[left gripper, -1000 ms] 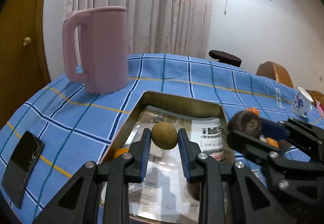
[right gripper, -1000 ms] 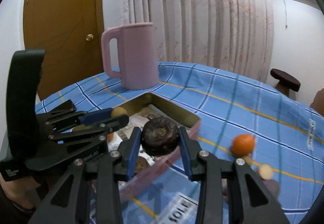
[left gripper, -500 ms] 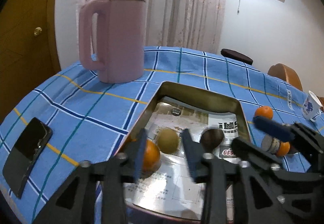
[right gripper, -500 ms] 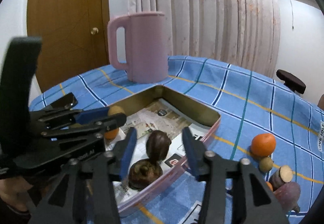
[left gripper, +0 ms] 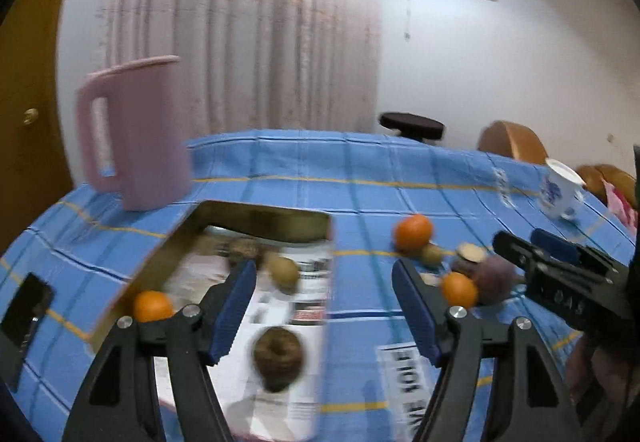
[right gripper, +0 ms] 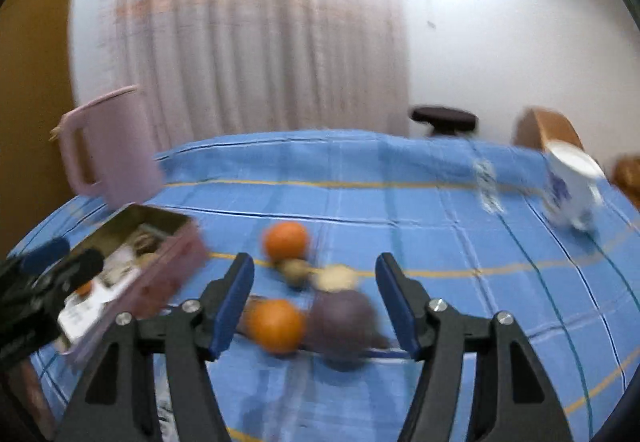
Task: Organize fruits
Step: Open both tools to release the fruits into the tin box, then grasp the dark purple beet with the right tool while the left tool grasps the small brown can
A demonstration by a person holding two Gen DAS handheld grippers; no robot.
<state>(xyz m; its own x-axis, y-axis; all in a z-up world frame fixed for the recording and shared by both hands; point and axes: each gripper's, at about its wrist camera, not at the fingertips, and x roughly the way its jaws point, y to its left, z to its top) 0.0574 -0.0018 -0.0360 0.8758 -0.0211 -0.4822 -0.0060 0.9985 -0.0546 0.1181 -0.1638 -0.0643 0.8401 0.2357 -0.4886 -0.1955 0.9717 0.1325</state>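
The right gripper is wide open, holding nothing — the orange sits at its 6 o'clock, nearer than the left gripper, which is open too.

Tray holds an orange and brown fruits — more fruit clustered just beside it.

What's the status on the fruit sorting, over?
Left gripper open, empty. Right gripper open over loose orange and purple fruit. Four fruits in tray. Nothing blocking.
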